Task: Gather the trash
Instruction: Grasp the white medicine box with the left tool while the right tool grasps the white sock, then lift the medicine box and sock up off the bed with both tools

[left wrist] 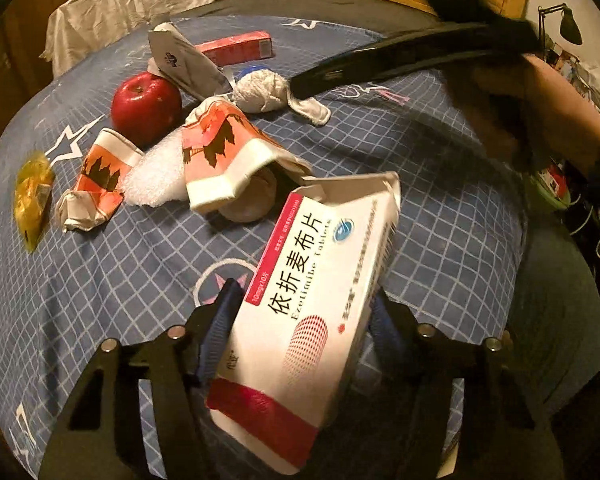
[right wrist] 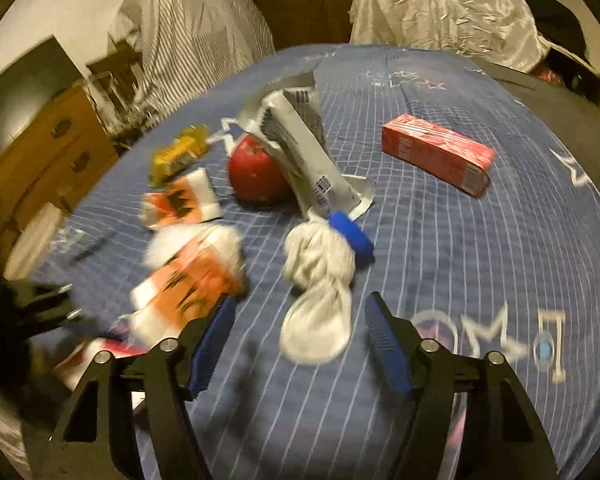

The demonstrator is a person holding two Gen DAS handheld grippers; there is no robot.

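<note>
My left gripper (left wrist: 300, 300) is shut on a white and red medicine box (left wrist: 312, 312) with an open end flap, held above the blue checked cloth (left wrist: 440, 220). My right gripper (right wrist: 300, 316) is open, its jaws on either side of the tail of a crumpled white tissue wad (right wrist: 318, 276), just above the cloth. That wad also shows in the left wrist view (left wrist: 268, 94) under the right gripper's dark finger. Crushed orange and white paper cups (left wrist: 224, 156) (right wrist: 188, 276), a grey foil pouch (right wrist: 300, 148), a yellow wrapper (left wrist: 32, 192) and a red carton (right wrist: 440, 156) lie around.
A red apple (left wrist: 146, 106) (right wrist: 256, 172) sits among the trash. A blue bottle cap (right wrist: 352, 236) lies beside the tissue wad. White foam (left wrist: 152, 176) lies between the cups. A silvery cover (right wrist: 440, 12) drapes something behind the table. A wooden dresser (right wrist: 40, 160) stands at left.
</note>
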